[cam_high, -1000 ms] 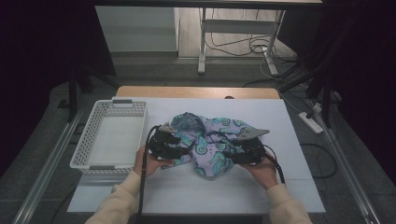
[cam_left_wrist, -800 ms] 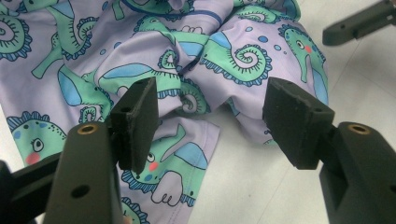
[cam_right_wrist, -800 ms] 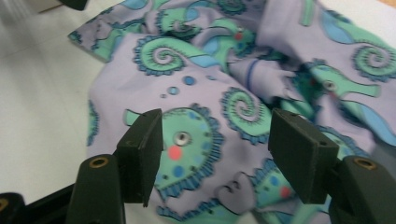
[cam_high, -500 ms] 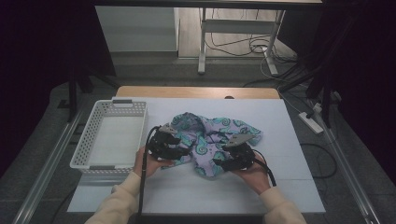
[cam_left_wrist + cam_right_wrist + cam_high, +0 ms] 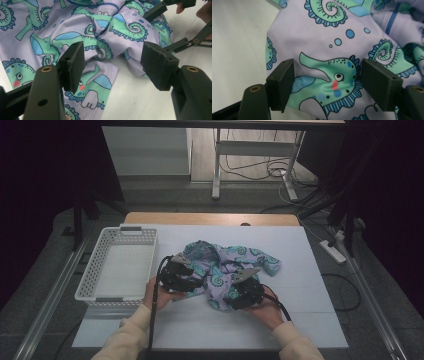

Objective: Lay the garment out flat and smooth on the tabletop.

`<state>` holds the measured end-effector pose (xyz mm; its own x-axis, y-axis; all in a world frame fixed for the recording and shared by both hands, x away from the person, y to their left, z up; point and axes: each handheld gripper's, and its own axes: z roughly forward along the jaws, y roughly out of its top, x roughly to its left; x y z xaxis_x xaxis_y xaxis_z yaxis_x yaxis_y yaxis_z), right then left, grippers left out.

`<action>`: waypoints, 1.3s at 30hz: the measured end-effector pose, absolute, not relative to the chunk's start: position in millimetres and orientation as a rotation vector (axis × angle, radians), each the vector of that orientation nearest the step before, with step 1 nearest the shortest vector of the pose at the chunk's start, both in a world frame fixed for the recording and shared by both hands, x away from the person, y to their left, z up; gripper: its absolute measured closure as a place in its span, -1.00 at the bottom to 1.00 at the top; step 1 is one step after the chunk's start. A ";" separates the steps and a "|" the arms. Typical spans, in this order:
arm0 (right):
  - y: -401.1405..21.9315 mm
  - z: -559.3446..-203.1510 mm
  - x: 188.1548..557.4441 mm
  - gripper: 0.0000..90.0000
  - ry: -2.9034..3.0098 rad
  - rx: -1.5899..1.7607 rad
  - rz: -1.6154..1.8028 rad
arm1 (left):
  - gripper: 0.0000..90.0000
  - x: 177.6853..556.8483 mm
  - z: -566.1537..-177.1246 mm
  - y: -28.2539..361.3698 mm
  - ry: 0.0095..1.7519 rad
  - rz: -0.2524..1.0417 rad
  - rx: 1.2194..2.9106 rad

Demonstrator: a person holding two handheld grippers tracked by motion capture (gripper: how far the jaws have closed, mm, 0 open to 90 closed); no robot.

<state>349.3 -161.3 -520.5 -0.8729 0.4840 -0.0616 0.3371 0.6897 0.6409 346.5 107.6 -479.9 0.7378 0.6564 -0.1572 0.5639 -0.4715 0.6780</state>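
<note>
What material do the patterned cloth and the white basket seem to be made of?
The cloth looks like thin, smooth stretch fabric, matte, printed with seahorses; it falls in soft folds. The basket looks like rigid white plastic: its walls are a moulded grid of holes. Neither can be told for certain.

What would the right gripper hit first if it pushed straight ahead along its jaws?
Most likely the crumpled lilac seahorse-print cloth. The right gripper stands open, its jaws having just widened, with a printed seahorse face between them. How close the pads are to the fabric is unclear.
</note>
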 end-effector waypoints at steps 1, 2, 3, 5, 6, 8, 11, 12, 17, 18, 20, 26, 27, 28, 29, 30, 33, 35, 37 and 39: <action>-161.2 -521.5 349.7 -0.39 2.673 0.659 0.943 | -0.20 346.5 -480.1 107.4 0.915 0.161 2.196; -161.4 -522.0 350.0 -0.39 2.672 0.663 0.942 | -0.20 346.4 -480.5 106.9 0.917 0.159 2.196; -161.8 -522.9 350.7 -0.38 2.671 0.675 0.945 | -0.20 346.4 -480.7 106.7 0.917 0.159 2.195; -162.4 -523.8 351.7 -0.34 2.664 0.690 0.941 | -0.20 346.3 -481.1 106.3 0.917 0.159 2.196; -162.6 -524.3 351.6 -0.31 2.655 0.693 0.938 | -0.20 346.3 -481.4 106.0 0.916 0.158 2.198; -162.5 -525.4 350.8 -0.21 2.633 0.679 0.924 | -0.20 346.3 -481.7 105.7 0.913 0.158 2.204; -161.9 -525.6 348.8 0.01 2.609 0.634 0.880 | -0.20 346.2 -482.5 104.8 0.915 0.157 2.205; -162.0 -525.3 348.9 0.09 2.608 0.626 0.874 | -0.20 346.3 -483.0 104.4 0.915 0.156 2.205; -169.4 -522.1 353.5 0.61 2.635 0.654 0.894 | -0.20 346.2 -483.9 103.6 0.915 0.155 2.212; -170.6 -521.6 354.1 0.63 2.642 0.661 0.902 | -0.20 346.2 -483.8 103.8 0.915 0.156 2.211; -173.4 -520.3 355.1 0.67 2.656 0.678 0.920 | -0.20 346.2 -483.6 104.2 0.915 0.157 2.210; -180.0 -515.1 349.6 0.69 2.702 0.691 0.980 | -0.20 345.9 -482.8 107.1 0.918 0.160 2.205; -180.9 -514.1 346.9 0.69 2.712 0.687 0.989 | -0.20 345.8 -482.7 107.8 0.919 0.160 2.204; -181.7 -512.9 344.5 0.70 2.725 0.681 0.996 | -0.20 345.9 -482.5 108.5 0.920 0.160 2.205; -181.9 -512.2 342.5 0.70 2.731 0.677 1.005 | -0.20 345.8 -482.4 109.0 0.923 0.161 2.201; -182.2 -511.3 339.5 0.69 2.742 0.673 1.016 | -0.20 345.8 -482.2 109.7 0.923 0.161 2.200; -183.1 -509.6 327.7 0.69 2.776 0.658 1.043 | -0.20 345.8 -481.9 111.0 0.924 0.161 2.198; -183.3 -509.5 317.1 0.69 2.801 0.641 1.056 | -0.20 345.9 -482.0 110.9 0.923 0.161 2.200; -182.6 -509.1 306.8 0.69 2.821 0.622 1.059 | -0.20 345.7 -482.0 110.2 0.924 0.161 2.200; -182.1 -508.7 298.0 0.69 2.840 0.609 1.081 | -0.20 345.7 -481.8 109.7 0.920 0.164 2.202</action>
